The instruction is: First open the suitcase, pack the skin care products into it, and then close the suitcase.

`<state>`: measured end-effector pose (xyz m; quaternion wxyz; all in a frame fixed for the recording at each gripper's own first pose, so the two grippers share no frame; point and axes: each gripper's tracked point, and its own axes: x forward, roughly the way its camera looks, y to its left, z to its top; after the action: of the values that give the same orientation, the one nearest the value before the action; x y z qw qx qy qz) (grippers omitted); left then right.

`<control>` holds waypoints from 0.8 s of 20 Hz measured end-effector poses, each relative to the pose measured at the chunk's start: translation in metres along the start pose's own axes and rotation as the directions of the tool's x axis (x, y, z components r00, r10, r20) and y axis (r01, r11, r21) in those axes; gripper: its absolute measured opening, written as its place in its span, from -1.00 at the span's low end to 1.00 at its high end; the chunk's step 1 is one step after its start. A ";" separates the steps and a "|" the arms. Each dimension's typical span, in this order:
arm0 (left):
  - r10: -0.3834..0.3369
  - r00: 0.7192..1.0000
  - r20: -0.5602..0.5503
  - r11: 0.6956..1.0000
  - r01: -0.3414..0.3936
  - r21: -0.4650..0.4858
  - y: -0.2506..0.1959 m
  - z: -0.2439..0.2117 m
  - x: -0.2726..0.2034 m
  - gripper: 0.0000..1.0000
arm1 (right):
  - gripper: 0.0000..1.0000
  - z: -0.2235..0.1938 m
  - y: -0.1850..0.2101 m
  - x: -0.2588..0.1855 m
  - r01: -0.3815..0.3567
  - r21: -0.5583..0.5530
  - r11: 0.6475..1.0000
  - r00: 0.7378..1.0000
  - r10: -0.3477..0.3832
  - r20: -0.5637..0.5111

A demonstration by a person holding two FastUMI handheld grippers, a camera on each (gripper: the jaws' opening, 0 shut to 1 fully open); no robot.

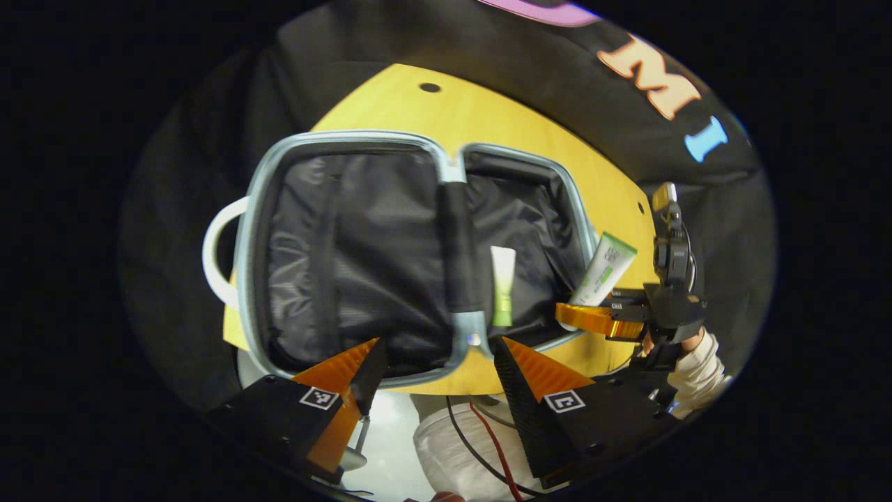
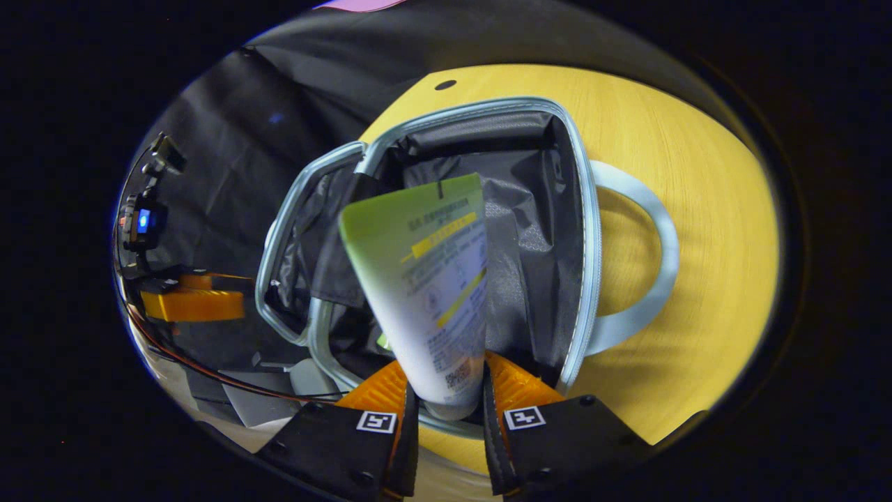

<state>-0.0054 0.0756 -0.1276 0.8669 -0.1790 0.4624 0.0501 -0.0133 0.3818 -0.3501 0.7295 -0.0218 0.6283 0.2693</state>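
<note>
While clamped by right gripper (image 2: pixel 449 401), tube (image 2: pixel 428 279) pointing lengthwise over open suitcase (image 2: pixel 582 230); left gripper (image 1: pixel 435 362) spread, empty.

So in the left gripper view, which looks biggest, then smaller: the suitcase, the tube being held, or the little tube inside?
1. Suitcase
2. Held tube in the right gripper
3. Small tube inside; these two tubes look close in size, so that order is unsure.

Your suitcase (image 1: pixel 390 258) lies wide open; only a small tube (image 1: pixel 502 284) occupies the right half (image 1: pixel 529 209), beside the hinge.
</note>
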 end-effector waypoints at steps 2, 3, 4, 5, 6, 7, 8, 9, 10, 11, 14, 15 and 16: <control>0.030 0.999 0.041 0.997 -0.027 -0.072 0.039 0.010 -0.017 0.82 | -0.17 -0.001 -0.001 0.005 0.023 0.020 1.000 1.000 -0.023 -0.005; 0.053 0.997 0.061 0.993 -0.046 -0.109 0.060 0.016 -0.022 0.82 | -0.14 -0.001 -0.001 0.007 0.028 0.035 0.999 1.000 -0.028 -0.003; 0.078 0.994 0.082 0.987 -0.066 -0.144 0.078 0.020 -0.025 0.82 | -0.13 0.003 -0.002 0.008 0.037 0.051 0.998 0.999 -0.037 0.012; 0.107 0.989 0.100 0.980 -0.088 -0.177 0.097 0.025 -0.031 0.82 | -0.19 0.002 -0.002 0.007 0.046 0.057 0.997 0.999 -0.047 0.016; 0.132 0.984 0.116 0.974 -0.107 -0.201 0.116 0.029 -0.040 0.82 | -0.16 0.003 0.001 0.007 0.042 0.062 0.997 0.999 -0.044 0.026; 0.156 0.979 0.129 0.967 -0.125 -0.224 0.134 0.034 -0.045 0.83 | -0.03 0.006 0.003 0.004 0.044 0.063 0.997 0.998 -0.047 0.047; 0.177 0.975 0.136 0.959 -0.140 -0.245 0.150 0.039 -0.045 0.82 | 0.27 0.008 0.010 0.005 0.024 0.071 0.997 0.997 -0.029 0.067; 0.192 0.971 0.140 0.953 -0.151 -0.263 0.164 0.042 -0.044 0.82 | 0.04 0.010 0.017 0.004 -0.007 0.084 0.996 0.996 -0.001 0.091; 0.202 0.970 0.138 0.947 -0.158 -0.281 0.178 0.044 -0.039 0.82 | 0.36 0.016 0.024 0.000 -0.033 0.101 0.994 0.992 0.021 0.124; 0.205 0.969 0.138 0.944 -0.159 -0.291 0.189 0.045 -0.033 0.82 | 0.68 0.021 0.026 -0.007 -0.039 0.111 0.993 0.986 0.021 0.163; 0.178 0.974 0.141 0.944 -0.129 -0.303 0.211 0.047 -0.013 0.82 | 0.97 0.034 0.017 -0.030 0.005 0.129 0.992 0.961 -0.040 0.273; 0.153 0.978 0.144 0.947 -0.103 -0.303 0.212 0.050 -0.003 0.82 | 0.84 0.042 0.017 -0.043 0.003 0.140 0.990 0.943 -0.049 0.329; 0.142 0.979 0.150 0.948 -0.091 -0.304 0.217 0.053 0.005 0.82 | 0.96 0.051 0.016 -0.059 -0.002 0.152 0.988 0.920 -0.058 0.387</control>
<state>-0.0153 0.2961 -0.1622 0.8621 -0.2741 0.3841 0.1849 0.0219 0.3931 -0.2800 0.8434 0.0782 0.4884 0.2099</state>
